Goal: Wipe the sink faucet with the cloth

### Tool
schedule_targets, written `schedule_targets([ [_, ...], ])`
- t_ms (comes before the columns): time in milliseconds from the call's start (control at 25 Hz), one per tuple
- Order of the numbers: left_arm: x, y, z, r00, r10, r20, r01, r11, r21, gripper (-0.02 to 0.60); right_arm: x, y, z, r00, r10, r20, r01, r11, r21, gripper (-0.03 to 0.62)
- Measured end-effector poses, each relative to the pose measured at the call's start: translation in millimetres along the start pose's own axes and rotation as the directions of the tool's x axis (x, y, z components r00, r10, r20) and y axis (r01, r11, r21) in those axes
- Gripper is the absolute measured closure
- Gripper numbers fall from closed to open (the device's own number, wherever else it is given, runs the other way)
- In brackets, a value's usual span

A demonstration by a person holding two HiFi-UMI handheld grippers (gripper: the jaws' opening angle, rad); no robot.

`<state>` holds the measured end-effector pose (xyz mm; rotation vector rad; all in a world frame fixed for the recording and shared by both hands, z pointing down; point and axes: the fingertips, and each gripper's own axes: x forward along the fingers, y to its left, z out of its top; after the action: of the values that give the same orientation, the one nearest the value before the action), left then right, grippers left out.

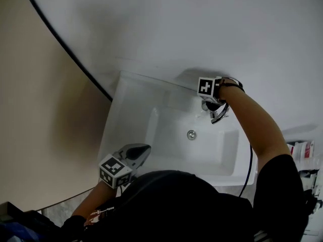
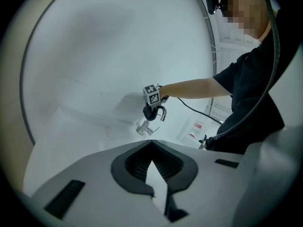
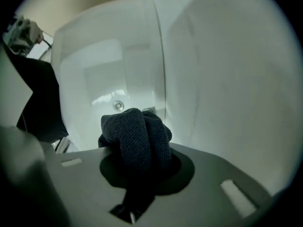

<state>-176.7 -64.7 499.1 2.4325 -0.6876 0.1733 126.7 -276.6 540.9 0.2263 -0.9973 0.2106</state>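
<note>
My right gripper (image 1: 218,111) clamps a bunched dark knitted cloth (image 3: 137,136) at the chrome faucet (image 2: 143,128) behind the white rectangular sink (image 1: 132,102); my left gripper (image 2: 151,144) hangs closed and empty near its front edge

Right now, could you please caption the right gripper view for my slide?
Right tool shut on a bunched dark cloth, white sink and drain beyond.

A dark blue-grey knitted cloth (image 3: 137,136) stands out against a glossy white sink (image 1: 128,92), its drain (image 1: 191,134) silver and its faucet (image 2: 143,128) bright chrome. The left gripper (image 1: 144,150) and right gripper (image 2: 154,112) are pale grey with black jaw pads, each carrying a cube of black-and-white square markers. The person's sleeve (image 1: 282,185) and the cable (image 1: 249,170) are black.
</note>
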Motion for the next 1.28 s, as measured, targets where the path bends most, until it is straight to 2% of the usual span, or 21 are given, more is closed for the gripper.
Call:
schedule_targets([
  [120, -11, 7, 2, 0.999, 0.027, 0.024, -0.027, 1.0, 0.012, 0.591, 36, 0, 20, 0.993, -0.044, -0.114, 0.026, 0.988, -0.153, 0.539],
  [240, -24, 15, 0, 0.996, 0.067, 0.053, -0.066, 0.998, -0.021, 0.591, 56, 0, 33, 0.973, -0.073, -0.217, 0.017, 0.968, -0.251, 0.539],
  [320, -30, 20, -3, 0.994, 0.092, 0.066, -0.09, 0.995, -0.045, 0.591, 59, -4, 42, 0.963, -0.063, -0.262, -0.003, 0.97, -0.242, 0.539],
  [400, -33, 23, -6, 0.992, 0.109, 0.07, -0.105, 0.992, -0.063, 0.591, 71, -3, 52, 0.962, -0.046, -0.268, -0.015, 0.975, -0.22, 0.539],
  [520, -36, 24, -11, 0.99, 0.121, 0.069, -0.116, 0.99, -0.081, 0.591, 104, -1, 67, 0.964, -0.107, -0.244, 0.036, 0.96, -0.278, 0.54],
  [600, -36, 27, -13, 0.99, 0.125, 0.069, -0.119, 0.989, -0.085, 0.591, 107, -1, 70, 0.955, -0.158, -0.253, 0.077, 0.949, -0.306, 0.542],
  [680, -36, 28, -14, 0.99, 0.124, 0.067, -0.118, 0.989, -0.087, 0.591, 101, 0, 67, 0.95, -0.169, -0.262, 0.085, 0.949, -0.304, 0.542],
  [800, -32, 24, -8, 0.991, 0.111, 0.074, -0.106, 0.992, -0.075, 0.591, 78, -6, 51, 0.965, -0.144, -0.218, 0.094, 0.969, -0.227, 0.542],
  [920, -24, 20, 2, 0.994, 0.079, 0.081, -0.076, 0.996, -0.044, 0.591, 44, -28, 16, 0.964, -0.196, -0.181, 0.176, 0.977, -0.124, 0.542],
  [1000, -17, 13, 9, 0.995, 0.05, 0.084, -0.049, 0.999, -0.021, 0.591, 23, -38, -9, 0.969, -0.202, -0.139, 0.203, 0.979, -0.009, 0.542],
  [1040, -15, 9, 11, 0.996, 0.037, 0.085, -0.036, 0.999, -0.01, 0.591, 12, -39, -17, 0.978, -0.185, -0.093, 0.191, 0.98, 0.062, 0.543],
  [1160, -12, -2, 11, 0.996, 0.002, 0.088, -0.004, 1.0, 0.018, 0.591, -20, -32, -28, 0.988, -0.104, 0.111, 0.073, 0.964, 0.254, 0.543],
  [1280, -13, -7, 8, 0.996, -0.023, 0.091, 0.02, 0.999, 0.033, 0.591, -45, -18, -44, 0.955, -0.034, 0.294, -0.09, 0.913, 0.399, 0.543],
])
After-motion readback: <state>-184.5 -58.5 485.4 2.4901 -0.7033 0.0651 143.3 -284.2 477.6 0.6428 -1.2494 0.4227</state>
